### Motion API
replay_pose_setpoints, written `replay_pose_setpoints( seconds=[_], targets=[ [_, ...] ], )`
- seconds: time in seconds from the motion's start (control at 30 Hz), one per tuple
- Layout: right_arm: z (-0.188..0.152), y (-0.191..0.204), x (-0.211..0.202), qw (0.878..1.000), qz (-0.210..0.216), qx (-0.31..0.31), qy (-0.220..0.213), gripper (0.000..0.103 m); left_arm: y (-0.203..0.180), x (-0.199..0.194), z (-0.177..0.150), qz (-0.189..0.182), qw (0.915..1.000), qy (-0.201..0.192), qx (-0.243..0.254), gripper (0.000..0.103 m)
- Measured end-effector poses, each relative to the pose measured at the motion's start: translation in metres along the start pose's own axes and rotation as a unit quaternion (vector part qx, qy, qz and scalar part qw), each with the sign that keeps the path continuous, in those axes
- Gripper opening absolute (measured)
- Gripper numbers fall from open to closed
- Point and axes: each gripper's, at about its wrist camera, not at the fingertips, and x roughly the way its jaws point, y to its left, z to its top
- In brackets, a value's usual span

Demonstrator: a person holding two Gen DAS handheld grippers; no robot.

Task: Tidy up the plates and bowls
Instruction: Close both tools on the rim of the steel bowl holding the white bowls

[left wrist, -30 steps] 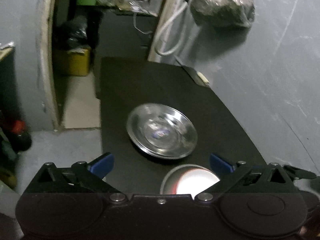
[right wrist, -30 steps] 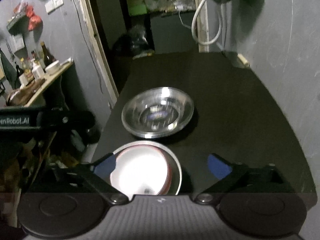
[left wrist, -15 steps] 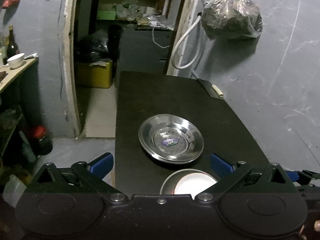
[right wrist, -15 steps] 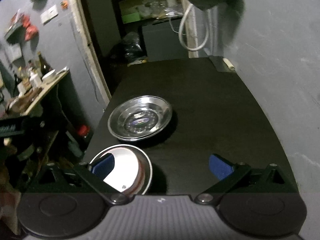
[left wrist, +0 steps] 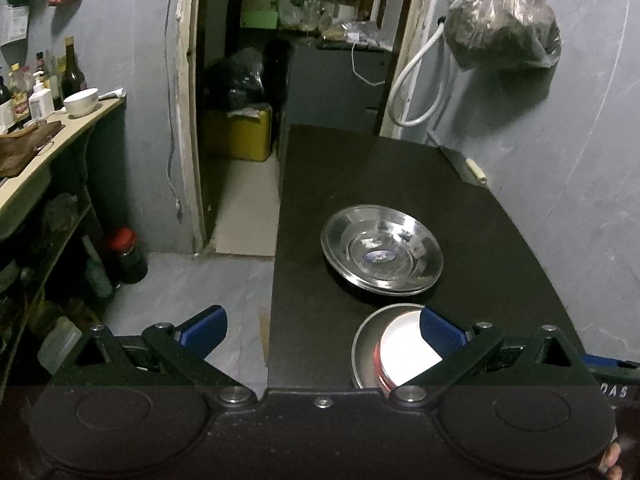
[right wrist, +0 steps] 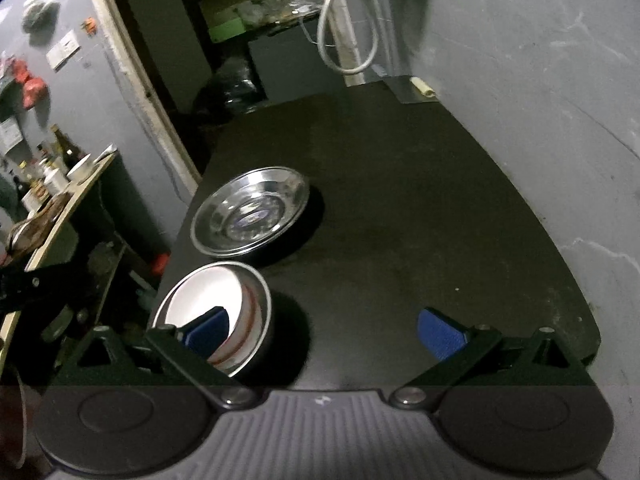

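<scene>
A stack of shallow steel plates [left wrist: 383, 249] [right wrist: 250, 211] rests on the black table [left wrist: 472, 216] [right wrist: 420, 208]. Nearer the front edge stands a steel bowl [left wrist: 366, 344] [right wrist: 256, 284] with a white, red-rimmed bowl [left wrist: 404, 352] [right wrist: 204, 296] nested inside it. My left gripper [left wrist: 322, 326] is open and empty, held back over the table's front left corner, its right finger in front of the nested bowls. My right gripper [right wrist: 324, 328] is open and empty too, above the front edge, its left finger overlapping the bowls in view.
A grey wall [left wrist: 580, 160] runs along the table's right side, with a hanging bag [left wrist: 502, 26] and a white hose [left wrist: 416, 80]. Left of the table are bare floor [left wrist: 192, 292], a doorway and a shelf [left wrist: 48, 148] with bottles and a bowl.
Both grippers have pulled back and up from the dishes, so more of the room shows. The left view swung left off the table; the right view shifted right. The plates and bowls stay put.
</scene>
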Motion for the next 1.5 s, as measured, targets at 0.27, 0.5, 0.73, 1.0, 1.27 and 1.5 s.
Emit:
replay_pose_setpoints(
  seconds=[0.27,0.5,0.73,1.0,1.27,1.5],
  targets=[
    [0.005,0.004,0.02,0.996,-0.074,0.022,0.033,0.103,0.025,0.039,0.027,-0.013,0.9974,0.044,0.056,0.102],
    [0.006,0.024,0.03,0.987,-0.146,0.064,0.036,0.103,0.052,0.075,0.056,-0.062,0.9922,0.048,0.097,0.102],
    [-0.006,0.058,0.024,0.986,-0.158,0.01,0.06,0.103,0.054,0.115,0.045,-0.103,0.9843,0.094,0.108,0.102],
    [0.006,0.054,0.028,0.985,-0.155,-0.035,0.072,0.103,0.035,0.122,0.028,-0.083,0.9808,0.129,0.12,0.102],
    [0.021,0.039,0.041,0.986,-0.129,-0.045,0.1,0.103,0.025,0.119,0.029,-0.068,0.9788,0.139,0.133,0.102],
    [0.021,0.041,0.046,0.984,-0.11,-0.062,0.123,0.103,0.027,0.117,0.023,-0.077,0.9745,0.168,0.127,0.102]
  ],
)
